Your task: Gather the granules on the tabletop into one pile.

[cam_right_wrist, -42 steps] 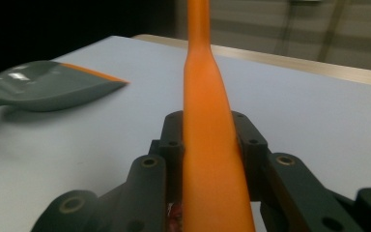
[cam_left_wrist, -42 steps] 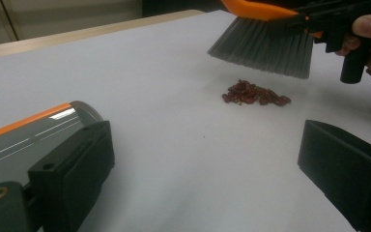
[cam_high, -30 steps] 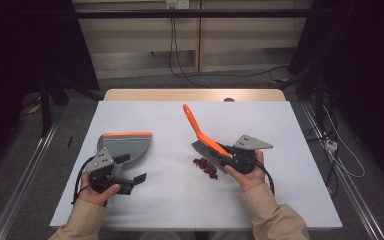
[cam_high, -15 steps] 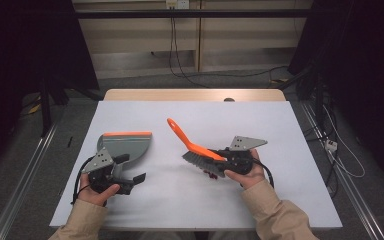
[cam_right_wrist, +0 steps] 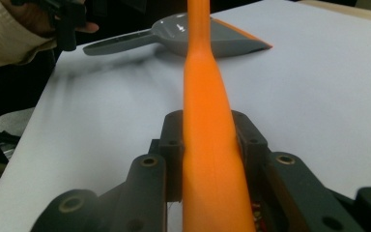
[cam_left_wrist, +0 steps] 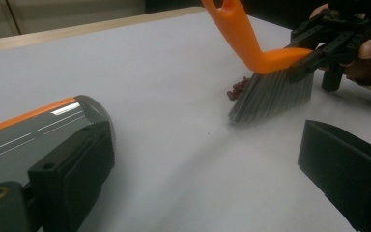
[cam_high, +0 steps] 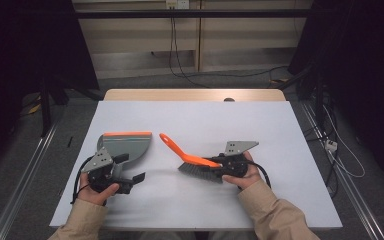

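- I'm in the sweeping step: my right gripper [cam_high: 219, 165] is clamped on the orange plastic back of the hand brush with grey bristles [cam_high: 195, 162], jaws pressed on either side of it in the right gripper view, the orange handle [cam_right_wrist: 207, 121] running away from the camera.
- In the left gripper view the bristles [cam_left_wrist: 273, 94] touch the white table [cam_high: 195, 117], and the little heap of dark red crumbs [cam_left_wrist: 236, 89] lies just at their leading edge, on the side facing the dustpan.
- The grey plastic dustpan with an orange lip [cam_high: 127, 145] lies flat on the table, well apart from the brush, its lip turned away from me.
- My left gripper [cam_high: 125, 181] sits at the dustpan's handle end. One jaw lies against the handle and the other stands well clear, so I read it as open with nothing held, though I can't be fully sure of contact.
- I judge the job barely begun: the crumbs are not yet near the pan.
- Next, I think, the left jaws must close on the dustpan handle and turn the lip towards the heap, then the brush draws the crumbs across with bristles kept down so none scatter.
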The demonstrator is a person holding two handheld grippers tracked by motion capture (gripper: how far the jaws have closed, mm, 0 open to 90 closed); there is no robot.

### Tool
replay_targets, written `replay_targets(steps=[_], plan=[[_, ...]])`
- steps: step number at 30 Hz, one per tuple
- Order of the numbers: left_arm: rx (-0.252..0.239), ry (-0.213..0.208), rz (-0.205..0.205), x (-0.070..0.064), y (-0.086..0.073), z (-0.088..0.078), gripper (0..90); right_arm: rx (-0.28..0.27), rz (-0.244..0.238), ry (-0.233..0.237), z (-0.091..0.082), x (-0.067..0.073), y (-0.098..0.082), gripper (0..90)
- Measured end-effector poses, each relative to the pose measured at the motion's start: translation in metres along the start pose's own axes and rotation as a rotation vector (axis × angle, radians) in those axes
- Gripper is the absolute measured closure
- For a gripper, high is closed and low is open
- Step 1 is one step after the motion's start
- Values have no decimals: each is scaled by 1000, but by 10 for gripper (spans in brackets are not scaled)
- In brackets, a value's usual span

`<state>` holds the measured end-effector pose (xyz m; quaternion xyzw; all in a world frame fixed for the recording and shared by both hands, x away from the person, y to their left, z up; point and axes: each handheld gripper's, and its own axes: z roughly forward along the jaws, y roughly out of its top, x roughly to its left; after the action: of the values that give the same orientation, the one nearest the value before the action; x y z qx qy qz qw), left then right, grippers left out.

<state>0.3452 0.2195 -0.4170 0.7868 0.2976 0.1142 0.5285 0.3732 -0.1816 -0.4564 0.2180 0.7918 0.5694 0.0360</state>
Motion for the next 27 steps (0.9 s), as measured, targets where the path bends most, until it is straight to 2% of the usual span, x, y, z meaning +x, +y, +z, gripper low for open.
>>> replay_targets(steps=[8, 12, 14, 17, 20, 23, 26, 27], plan=[[9, 4, 1, 1, -1, 2, 56, -12, -24, 18, 4, -17, 1, 712], [12, 4, -5, 1, -1, 3, 56, -18, -39, 9, 5, -24, 4, 712], [13, 6, -4, 1, -1, 3, 56, -26, -31, 14, 5, -27, 5, 712], [13, 8, -2, 1, -1, 3, 56, -27, -11, 17, 5, -25, 6, 712], [14, 8, -1, 0, -1, 3, 56, -34, 7, -5, 2, -20, 12, 712], [14, 6, 0, 0, -1, 3, 56, -70, 49, -77, -8, -16, 20, 711], [14, 3, -4, -1, -2, 3, 56, -102, 94, -202, -23, -15, 26, 711], [14, 3, 2, -1, -1, 3, 56, -95, 99, -268, -27, -14, 27, 711]])
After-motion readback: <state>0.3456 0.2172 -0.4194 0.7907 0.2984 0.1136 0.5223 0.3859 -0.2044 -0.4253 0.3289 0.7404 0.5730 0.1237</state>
